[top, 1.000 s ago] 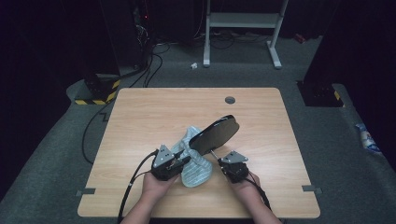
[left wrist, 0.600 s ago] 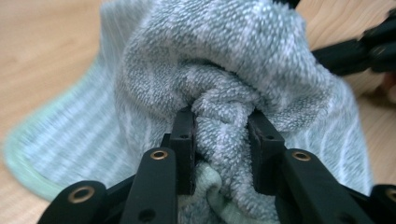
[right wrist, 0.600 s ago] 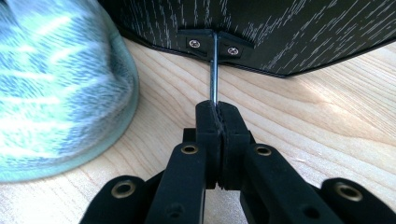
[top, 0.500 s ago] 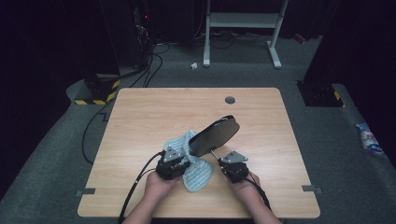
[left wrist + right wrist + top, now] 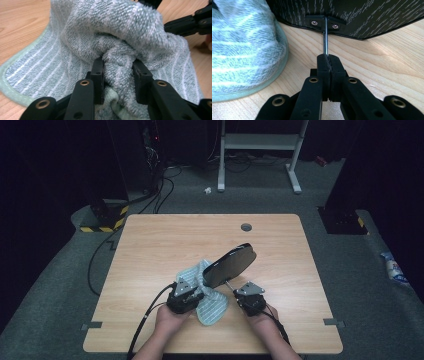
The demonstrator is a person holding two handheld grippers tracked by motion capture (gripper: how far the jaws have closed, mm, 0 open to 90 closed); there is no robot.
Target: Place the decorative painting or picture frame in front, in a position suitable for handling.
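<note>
The dark oval pan (image 5: 229,265) stands tilted above the middle of the bench (image 5: 150,245), its long axis running up and away to the right, its thin metal handle rod (image 5: 325,37) coming down towards the person. The right gripper (image 5: 246,299) sits just below it, jaws pressed together on that rod, which is screwed into a small black bracket on the pan's underside. Just to the left, a pale green towel (image 5: 207,300) with white stripes lies bunched against the pan's lower edge; the left gripper (image 5: 117,75) pinches a thick fold of its looped terry pile. That hand is nearer the pan's face, so wiping looks likely, the towel lying left of and under the rim
</note>
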